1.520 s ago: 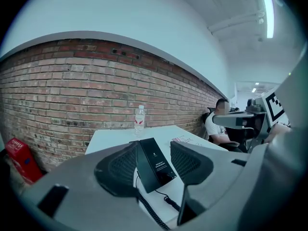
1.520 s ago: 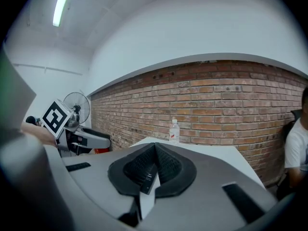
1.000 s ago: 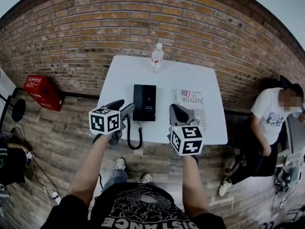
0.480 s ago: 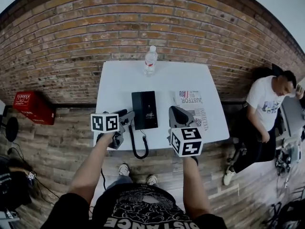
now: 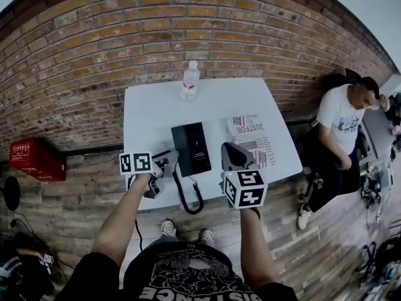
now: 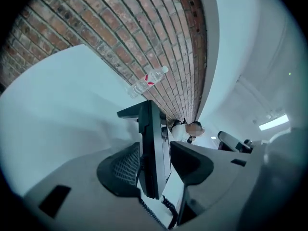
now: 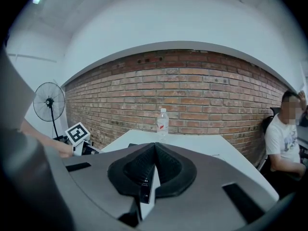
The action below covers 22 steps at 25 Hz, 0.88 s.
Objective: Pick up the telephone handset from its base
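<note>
Black plastic handset (image 5: 182, 150) lies on its base (image 5: 197, 146) near white table's (image 5: 156, 105) front edge, unlifted. Left gripper (image 6: 156, 165): jaws wide, lined up on it, no grip. Right gripper (image 7: 153, 170): closed, empty. Clamping and lifting are not yet done.

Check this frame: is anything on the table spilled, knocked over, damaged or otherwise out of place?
Nothing is spilled or broken. The clear plastic water bottle stands upright and the black desk telephone lies flat on the white square table. Only its black coiled cord loops past the table's near edge.
</note>
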{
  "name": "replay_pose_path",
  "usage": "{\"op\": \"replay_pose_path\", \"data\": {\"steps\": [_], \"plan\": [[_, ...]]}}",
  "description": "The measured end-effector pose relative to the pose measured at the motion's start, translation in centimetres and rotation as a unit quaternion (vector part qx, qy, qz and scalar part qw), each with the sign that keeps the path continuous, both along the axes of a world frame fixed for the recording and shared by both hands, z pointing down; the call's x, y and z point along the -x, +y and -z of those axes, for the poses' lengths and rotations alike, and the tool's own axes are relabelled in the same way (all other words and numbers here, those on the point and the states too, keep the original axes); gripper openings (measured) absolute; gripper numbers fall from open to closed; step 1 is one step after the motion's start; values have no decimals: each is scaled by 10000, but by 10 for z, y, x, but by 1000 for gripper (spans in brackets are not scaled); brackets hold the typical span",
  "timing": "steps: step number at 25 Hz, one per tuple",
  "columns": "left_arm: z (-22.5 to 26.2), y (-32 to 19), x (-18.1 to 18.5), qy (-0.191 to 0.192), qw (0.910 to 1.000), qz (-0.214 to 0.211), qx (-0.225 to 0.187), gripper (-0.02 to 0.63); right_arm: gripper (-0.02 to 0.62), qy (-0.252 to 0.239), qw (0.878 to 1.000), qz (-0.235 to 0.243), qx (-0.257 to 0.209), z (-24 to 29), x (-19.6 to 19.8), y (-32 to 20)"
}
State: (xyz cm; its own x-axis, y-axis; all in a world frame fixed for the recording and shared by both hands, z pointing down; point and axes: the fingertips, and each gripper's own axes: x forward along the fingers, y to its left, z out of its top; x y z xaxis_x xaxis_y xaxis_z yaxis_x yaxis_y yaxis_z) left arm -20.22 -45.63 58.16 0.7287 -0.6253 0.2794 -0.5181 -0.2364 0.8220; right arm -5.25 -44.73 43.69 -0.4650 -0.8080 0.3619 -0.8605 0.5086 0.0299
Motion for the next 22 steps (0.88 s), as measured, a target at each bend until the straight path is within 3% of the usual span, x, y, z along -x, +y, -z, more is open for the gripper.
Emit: {"op": "replay_pose_path", "data": {"steps": [8, 14, 16, 22], "plan": [[-11, -11, -12, 602, 9973, -409, 110, 195, 0, 110, 9988, -461, 144, -14, -12, 8], [-12, -17, -20, 773, 9946, -676, 117, 166, 0, 136, 9970, -735, 220, -21, -22, 13], [-14, -18, -21, 799, 9940, -724, 178, 92, 0, 154, 9963, -809, 252, -24, -24, 15], [-14, -18, -21, 803, 9927, -860, 280, 81, 0, 132, 9949, -952, 291, -28, -30, 19]]}}
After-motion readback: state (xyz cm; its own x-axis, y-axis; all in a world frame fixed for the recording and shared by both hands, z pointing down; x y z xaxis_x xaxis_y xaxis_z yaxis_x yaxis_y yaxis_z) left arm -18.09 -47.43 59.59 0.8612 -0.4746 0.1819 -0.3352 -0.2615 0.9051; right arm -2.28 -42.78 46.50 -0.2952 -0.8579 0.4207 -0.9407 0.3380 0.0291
